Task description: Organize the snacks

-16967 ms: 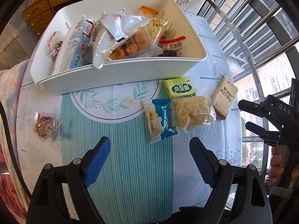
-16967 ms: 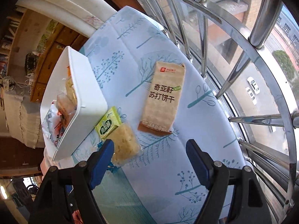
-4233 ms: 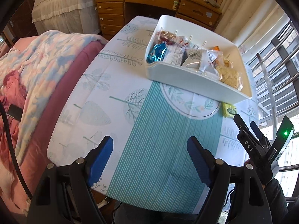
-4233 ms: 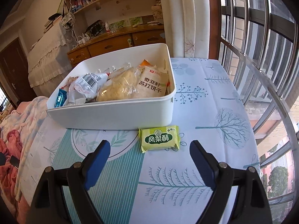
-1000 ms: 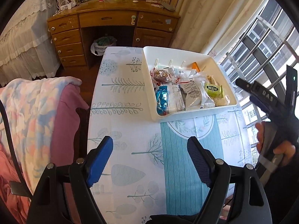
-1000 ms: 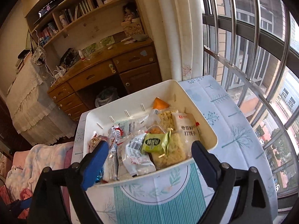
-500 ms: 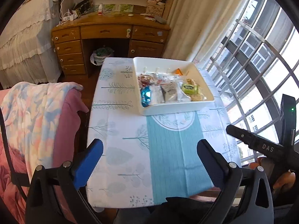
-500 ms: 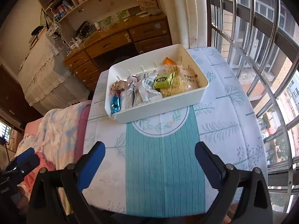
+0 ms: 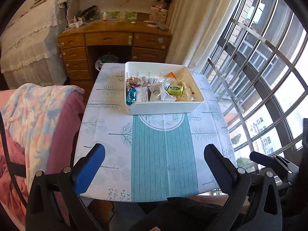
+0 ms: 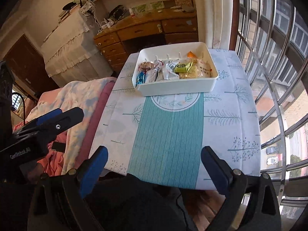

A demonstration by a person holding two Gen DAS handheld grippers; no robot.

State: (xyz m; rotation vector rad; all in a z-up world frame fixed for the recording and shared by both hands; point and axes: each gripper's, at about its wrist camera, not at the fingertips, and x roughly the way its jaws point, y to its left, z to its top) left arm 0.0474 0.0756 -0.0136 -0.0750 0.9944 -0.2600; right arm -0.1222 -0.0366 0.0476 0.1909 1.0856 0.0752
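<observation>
Both tongs, left [image 9: 154, 163] and right [image 10: 154, 163], have drawn back, released; white bin [image 9: 165, 107] of snacks sits beyond bare tablecloth [image 9: 163, 154].

White bin [image 9: 163, 108]; tablecloth [image 9: 161, 154] — teal stripes, pale tree prints.

One white bin [image 9: 163, 107] is seen on the surface [image 9: 161, 154]. Two hand-held grippers are counted, the left [image 9: 154, 165] and the right [image 10: 154, 165], each with two blue-padded fingers spread wide and nothing between them. Inside the bin, one green packet [image 9: 174, 89], one blue packet [image 9: 131, 97] and one orange packet [image 9: 171, 75] are made out; the remaining wrappers overlap too much to be counted.
</observation>
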